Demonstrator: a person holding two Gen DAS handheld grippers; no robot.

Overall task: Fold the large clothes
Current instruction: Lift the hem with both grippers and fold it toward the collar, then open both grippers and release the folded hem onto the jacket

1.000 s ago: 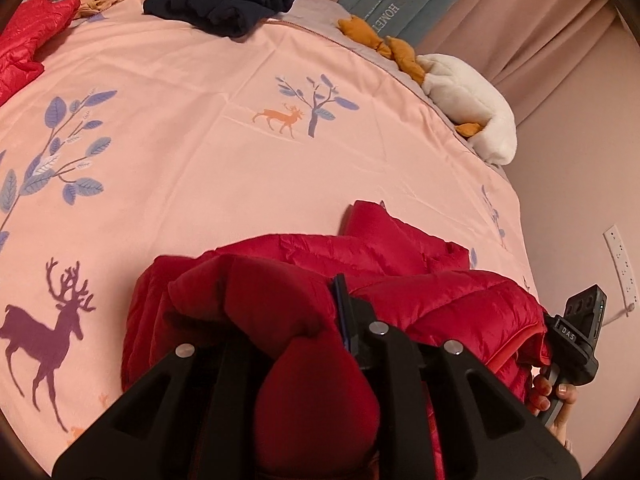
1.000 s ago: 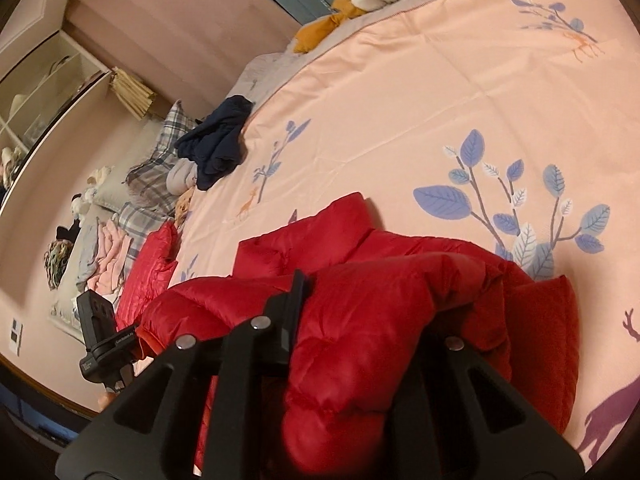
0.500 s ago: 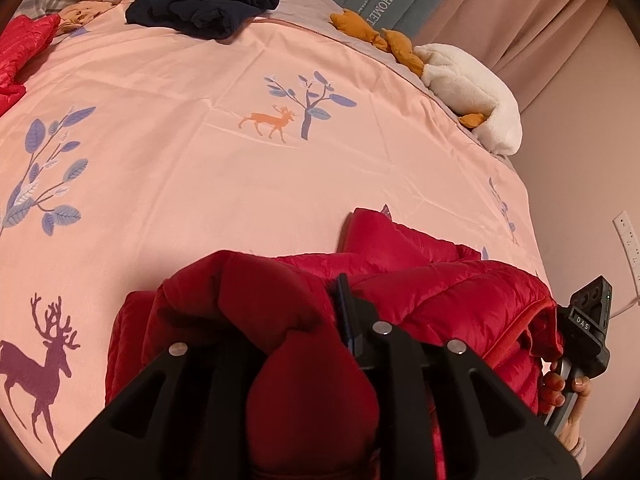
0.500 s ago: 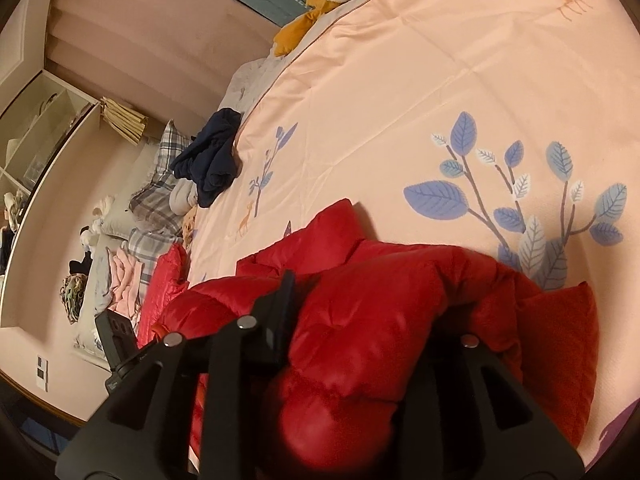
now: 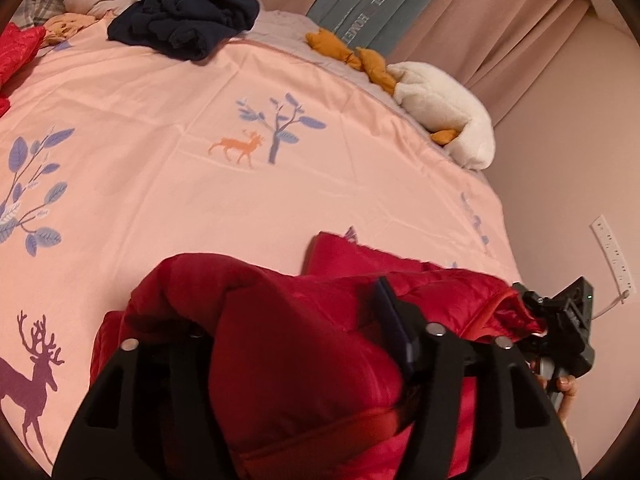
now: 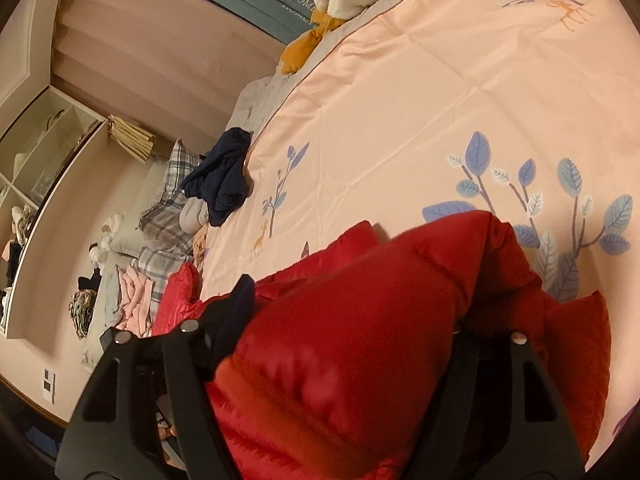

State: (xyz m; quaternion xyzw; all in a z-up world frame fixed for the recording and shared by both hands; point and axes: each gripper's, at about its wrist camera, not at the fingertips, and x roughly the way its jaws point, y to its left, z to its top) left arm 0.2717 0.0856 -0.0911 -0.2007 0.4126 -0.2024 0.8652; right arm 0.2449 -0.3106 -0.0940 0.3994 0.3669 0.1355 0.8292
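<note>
A red puffer jacket (image 5: pixel 312 344) lies bunched on the pink bedspread (image 5: pixel 160 128) at the near edge of the bed. My left gripper (image 5: pixel 292 328) is shut on a thick fold of it. My right gripper (image 6: pixel 352 304) is shut on another fold of the same jacket (image 6: pixel 360 352). The right gripper also shows in the left wrist view (image 5: pixel 560 328), at the jacket's right end. Both grippers hold the jacket lifted a little off the bed. The fingertips are buried in the fabric.
A dark navy garment (image 5: pixel 188 20) lies at the far side of the bed. A white and orange plush toy (image 5: pixel 436 100) rests along the curtain side. Another red garment (image 5: pixel 16 52) lies far left. Pillows and folded clothes (image 6: pixel 160 220) lie at the bed's head.
Both grippers have lifted the held jacket folds and carried them forward over the bed. The jacket has bunched up higher between them.
</note>
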